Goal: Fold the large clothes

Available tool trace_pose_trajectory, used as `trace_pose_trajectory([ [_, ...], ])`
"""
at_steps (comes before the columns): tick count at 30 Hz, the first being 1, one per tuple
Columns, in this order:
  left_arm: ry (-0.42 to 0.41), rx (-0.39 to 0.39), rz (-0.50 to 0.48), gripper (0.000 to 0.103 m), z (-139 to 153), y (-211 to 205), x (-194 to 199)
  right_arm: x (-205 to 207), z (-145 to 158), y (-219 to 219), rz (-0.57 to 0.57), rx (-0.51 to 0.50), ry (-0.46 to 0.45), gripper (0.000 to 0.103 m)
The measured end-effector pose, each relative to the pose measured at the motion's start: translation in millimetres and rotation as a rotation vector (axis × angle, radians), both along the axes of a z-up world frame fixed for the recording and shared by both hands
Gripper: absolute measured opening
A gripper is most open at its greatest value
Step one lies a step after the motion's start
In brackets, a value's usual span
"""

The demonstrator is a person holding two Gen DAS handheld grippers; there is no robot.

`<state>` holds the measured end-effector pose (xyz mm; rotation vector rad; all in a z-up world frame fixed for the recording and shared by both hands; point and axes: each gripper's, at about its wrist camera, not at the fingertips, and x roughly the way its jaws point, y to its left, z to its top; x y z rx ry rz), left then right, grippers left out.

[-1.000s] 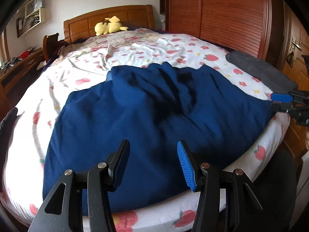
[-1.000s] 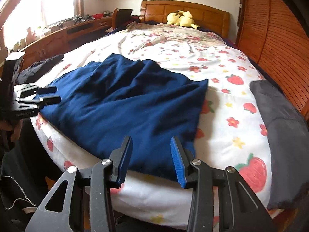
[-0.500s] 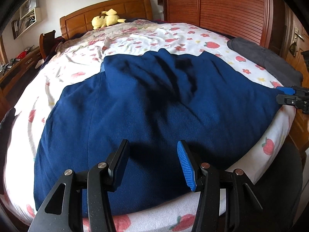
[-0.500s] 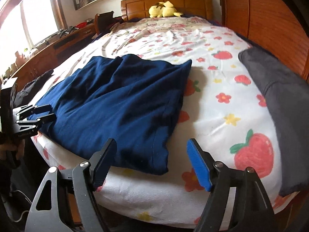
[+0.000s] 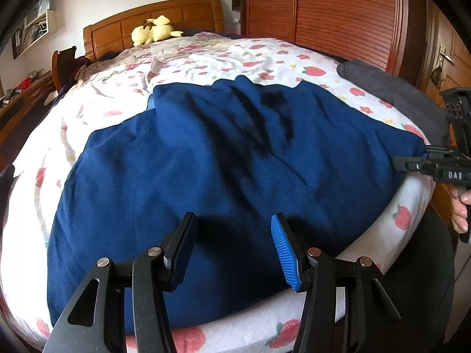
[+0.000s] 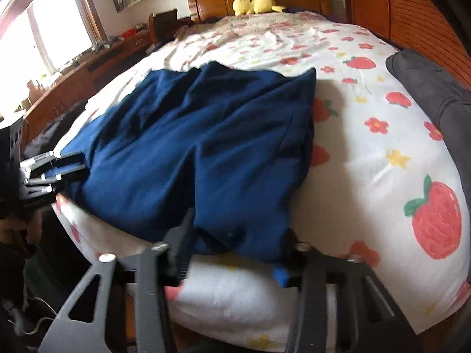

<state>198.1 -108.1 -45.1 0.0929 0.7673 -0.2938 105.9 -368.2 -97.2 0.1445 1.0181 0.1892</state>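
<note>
A large navy blue garment (image 5: pixel 223 158) lies spread flat on the foot of the bed; it also shows in the right wrist view (image 6: pixel 206 147). My left gripper (image 5: pixel 232 244) is open, its jaws standing over the garment's near hem. My right gripper (image 6: pixel 232 250) is open, with the garment's near right corner lying between its jaws and partly covering the blue pad. In the left wrist view the right gripper (image 5: pixel 412 161) sits at the garment's right corner. In the right wrist view the left gripper (image 6: pixel 59 173) sits at the garment's left edge.
The bed has a white strawberry-print sheet (image 6: pixel 382 147). A dark grey cloth (image 5: pixel 394 94) lies along its right side. A yellow plush toy (image 5: pixel 153 29) rests by the wooden headboard. A wooden wardrobe (image 5: pixel 323 11) stands to the right, a desk (image 6: pixel 73 82) and window to the left.
My right gripper has moved forward onto the garment's near right corner, which now lies between its open jaws. My left gripper has edged closer over the near hem.
</note>
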Motion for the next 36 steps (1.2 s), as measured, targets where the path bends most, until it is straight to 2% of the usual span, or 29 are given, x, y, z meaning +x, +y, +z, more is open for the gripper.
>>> trace_pose_trajectory([
  [2, -0.016, -0.006, 0.009, 0.054, 3.6, 7.3, -4.8, 1.2, 6.6, 1.5, -0.006, 0.023, -0.039, 0.027],
  [5, -0.032, -0.018, 0.018, 0.054, 8.6, 20.2, -12.3, 2.2, 16.6, 9.1, -0.033, 0.031, -0.101, 0.023],
  [13, -0.082, -0.043, 0.065, 0.054, 23.4, 62.8, -38.0, 17.8, 41.5, 43.5, -0.071, -0.007, -0.2, 0.017],
  [18, -0.118, -0.066, 0.114, 0.054, 30.2, 94.5, -60.0, 46.1, 77.0, 90.8, 0.009, -0.008, -0.299, 0.016],
  [24, -0.149, -0.077, 0.187, 0.054, 35.6, 130.3, -84.9, 82.6, 104.9, 190.3, 0.228, -0.009, -0.38, 0.016],
  [27, -0.156, -0.066, 0.226, 0.054, 36.0, 147.2, -97.3, 99.2, 98.9, 236.3, 0.329, 0.029, -0.358, 0.016],
  [30, -0.153, -0.061, 0.264, 0.054, 34.4, 160.9, -107.6, 106.7, 72.1, 276.6, 0.418, 0.047, -0.288, 0.016],
  [33, -0.145, -0.051, 0.296, 0.054, 31.6, 169.0, -114.6, 110.6, 37.1, 295.7, 0.466, 0.066, -0.185, 0.016],
  [36, -0.135, -0.039, 0.316, 0.054, 28.6, 171.6, -117.2, 109.0, 19.7, 298.1, 0.475, 0.079, -0.127, 0.016],
])
